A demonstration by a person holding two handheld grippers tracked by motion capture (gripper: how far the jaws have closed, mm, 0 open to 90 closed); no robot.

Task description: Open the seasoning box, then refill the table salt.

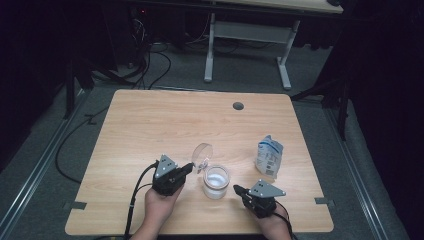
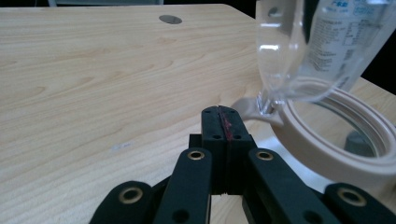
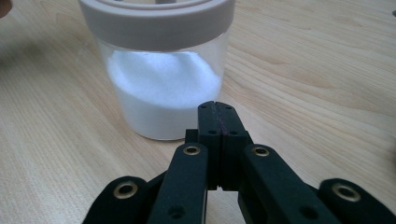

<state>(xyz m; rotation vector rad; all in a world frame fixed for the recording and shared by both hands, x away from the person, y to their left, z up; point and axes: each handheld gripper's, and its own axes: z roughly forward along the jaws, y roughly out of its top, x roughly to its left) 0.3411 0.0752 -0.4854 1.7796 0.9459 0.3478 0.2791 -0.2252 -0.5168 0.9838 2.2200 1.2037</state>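
Observation:
A clear jar [image 1: 216, 181] with white powder and a beige rim stands near the table's front middle. Its clear hinged lid [image 1: 202, 154] stands open, tilted up at the jar's far left. My left gripper [image 1: 190, 167] sits just left of the jar, jaws pressed together with nothing between them; in the left gripper view its tips [image 2: 220, 114] point at the lid's hinge [image 2: 259, 106] beside the beige rim [image 2: 327, 149]. My right gripper [image 1: 236, 189] is shut and empty, just right of the jar [image 3: 161, 88], with its tips [image 3: 217, 109] close to the glass wall.
A white and blue pouch [image 1: 269, 155] stands upright to the right of the jar. A round cable hole [image 1: 238, 106] lies near the table's far edge. The wooden table [image 1: 150, 125] is bare at left and behind. A desk frame stands beyond on the floor.

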